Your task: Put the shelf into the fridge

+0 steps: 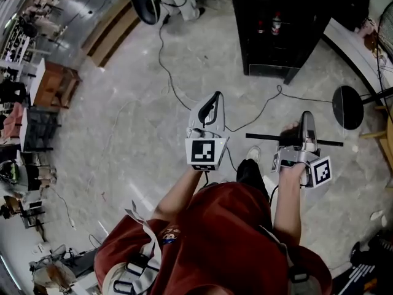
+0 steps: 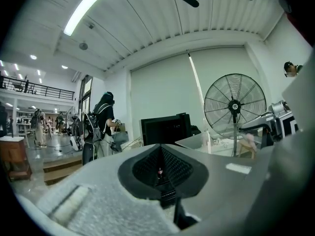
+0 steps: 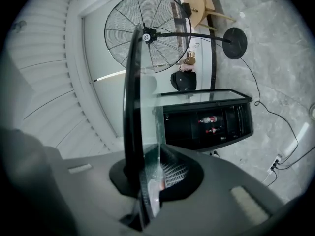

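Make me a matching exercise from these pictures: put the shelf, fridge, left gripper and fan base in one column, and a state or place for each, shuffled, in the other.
Things:
1. shelf
2. fridge
3. left gripper
4. fan base

States or places:
A. black, with bottles inside
B. round disc on the floor, far right of the head view
C. clamped edge-on in the right gripper
D. jaws together, nothing between them

Pairs: 1-C, 2-A, 3-D, 4-B
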